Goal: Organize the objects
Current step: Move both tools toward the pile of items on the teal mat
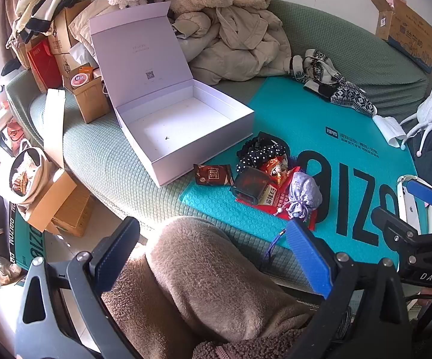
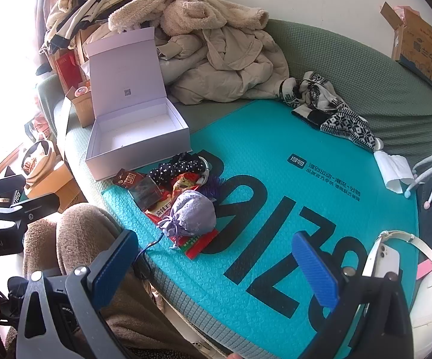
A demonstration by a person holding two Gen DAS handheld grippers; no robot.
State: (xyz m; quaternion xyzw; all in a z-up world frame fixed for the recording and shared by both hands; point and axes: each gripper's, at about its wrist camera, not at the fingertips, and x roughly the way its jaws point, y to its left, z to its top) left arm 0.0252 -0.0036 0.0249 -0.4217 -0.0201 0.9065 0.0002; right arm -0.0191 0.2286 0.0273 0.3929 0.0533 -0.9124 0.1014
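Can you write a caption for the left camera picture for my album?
Open white box waits on the sofa beside a small pile with a lilac pouch.

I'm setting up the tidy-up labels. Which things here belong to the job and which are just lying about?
Part of the job:
white box, open and empty
lilac pouch
brown snack packet
dotted black fabric piece
red packet

Just lying about:
beige coats
patterned knitwear
cardboard boxes
phone

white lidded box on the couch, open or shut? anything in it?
Open and empty: the white cardboard box's lid stands upright, bare floor visible inside.
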